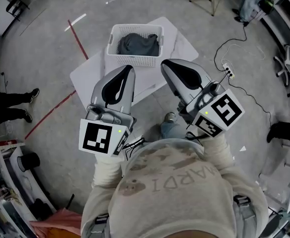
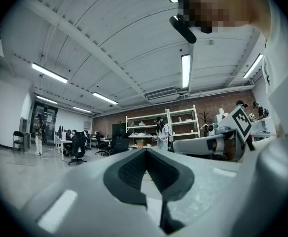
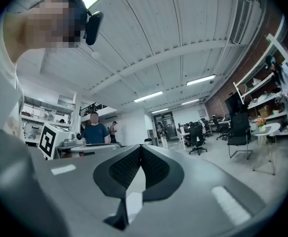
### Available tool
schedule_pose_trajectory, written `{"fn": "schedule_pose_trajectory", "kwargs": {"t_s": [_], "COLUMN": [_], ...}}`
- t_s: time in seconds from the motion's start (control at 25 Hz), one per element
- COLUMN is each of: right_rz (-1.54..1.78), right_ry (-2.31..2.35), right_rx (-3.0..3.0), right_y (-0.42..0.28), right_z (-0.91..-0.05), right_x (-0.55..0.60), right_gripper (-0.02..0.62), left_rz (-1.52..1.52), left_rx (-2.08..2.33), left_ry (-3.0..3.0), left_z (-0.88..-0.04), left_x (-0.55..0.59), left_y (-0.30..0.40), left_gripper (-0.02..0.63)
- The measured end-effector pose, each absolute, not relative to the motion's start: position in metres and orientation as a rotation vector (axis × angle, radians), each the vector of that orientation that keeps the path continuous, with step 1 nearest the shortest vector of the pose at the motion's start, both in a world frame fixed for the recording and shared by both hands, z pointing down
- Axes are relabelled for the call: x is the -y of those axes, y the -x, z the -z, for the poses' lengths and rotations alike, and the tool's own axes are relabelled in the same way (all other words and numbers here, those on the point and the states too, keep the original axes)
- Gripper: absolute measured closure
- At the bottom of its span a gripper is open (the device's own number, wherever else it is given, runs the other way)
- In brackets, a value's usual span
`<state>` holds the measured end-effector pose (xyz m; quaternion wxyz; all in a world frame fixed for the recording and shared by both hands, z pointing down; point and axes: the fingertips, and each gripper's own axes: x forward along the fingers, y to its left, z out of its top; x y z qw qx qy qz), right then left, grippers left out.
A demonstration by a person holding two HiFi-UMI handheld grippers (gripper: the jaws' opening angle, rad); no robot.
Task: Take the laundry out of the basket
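1. Sitting on a low white board (image 1: 90,76), the white slatted basket (image 1: 133,60) holds the laundry (image 1: 137,44), a dark grey bundle heaped inside, possibly a single garment
2. The left gripper (image 1: 130,68) hangs on the basket's near side, its jaws together with nothing between them
3. The right gripper (image 1: 163,63) hangs beside it, its jaws pressed together and empty, clear of the laundry
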<state>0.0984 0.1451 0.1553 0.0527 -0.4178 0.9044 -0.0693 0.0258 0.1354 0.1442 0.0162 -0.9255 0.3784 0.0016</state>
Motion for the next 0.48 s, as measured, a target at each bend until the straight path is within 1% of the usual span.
{"fn": "schedule_pose_trajectory", "kwargs": {"t_s": [0.48], "right_rz": [0.233], "right_ry": [1.146], "right_rx": [-2.817], "right_y": [-0.175], "right_z": [-0.161], "right_x": [-0.075], "right_gripper": [0.568], "left_rz": [-0.035], "left_rx": [-1.309], "left_ry": [2.809], "left_z": [-0.141], "left_x": [-0.067], "left_y": [-0.101], "left_gripper": [0.604]}}
